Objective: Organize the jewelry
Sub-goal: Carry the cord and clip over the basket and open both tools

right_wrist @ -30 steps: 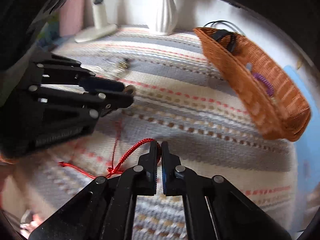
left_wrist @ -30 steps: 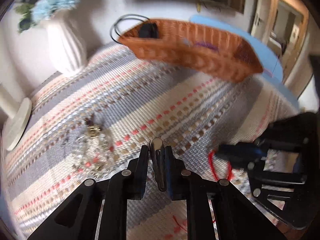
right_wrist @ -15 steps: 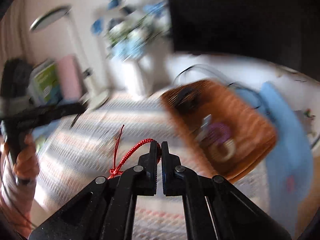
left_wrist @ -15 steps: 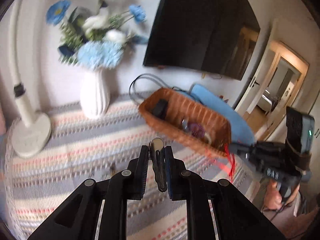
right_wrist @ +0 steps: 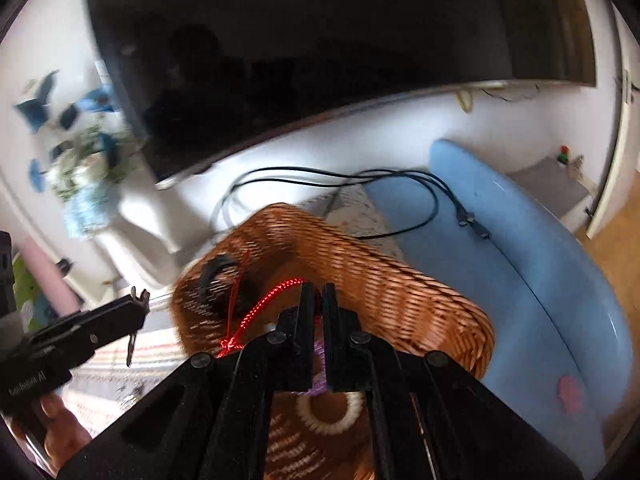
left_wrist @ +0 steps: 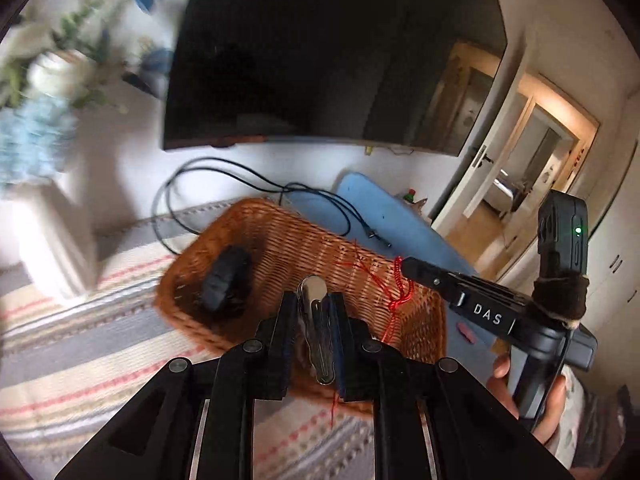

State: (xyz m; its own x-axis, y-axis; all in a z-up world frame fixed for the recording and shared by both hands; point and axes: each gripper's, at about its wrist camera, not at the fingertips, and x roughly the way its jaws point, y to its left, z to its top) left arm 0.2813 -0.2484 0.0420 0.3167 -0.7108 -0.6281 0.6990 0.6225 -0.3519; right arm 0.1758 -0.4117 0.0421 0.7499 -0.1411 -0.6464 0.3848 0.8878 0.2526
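From the left wrist view, the left gripper (left_wrist: 314,300) hangs over the near rim of the wicker basket (left_wrist: 280,248), its jaws clamped on a slim silver hair clip (left_wrist: 315,332) that stands upright between the pads. The clip's lower end runs down behind the jaws, so how long it is I can't say. To the right, the right gripper (left_wrist: 408,266) reaches in above the basket's right side with a red braided cord (left_wrist: 396,292) dangling from its tip; a hand (left_wrist: 548,412) grips its handle, partly cut off by the frame edge. A black lump (left_wrist: 224,284) sits inside the basket at the left, too blurred to name. The white vase (left_wrist: 52,240) of blue flowers at far left is smeared. A dark television (left_wrist: 320,52) hangs on the wall behind, with black cables (left_wrist: 240,176) trailing below it.

From the right wrist view, the right gripper (right_wrist: 316,292) has its jaws pressed together on the red braided cord (right_wrist: 264,308), which loops off to the left and ends in a knot. The gripper hangs directly above the wicker basket (right_wrist: 400,280). Under the jaws, in the basket, lie a cream beaded bracelet (right_wrist: 332,416) and something purple (right_wrist: 318,376), both half hidden by the gripper body. At left the left gripper (right_wrist: 138,300) pokes in, the hair clip (right_wrist: 131,344) hanging thin and dark from its tip. The striped cloth (right_wrist: 120,364) beneath is blurred.
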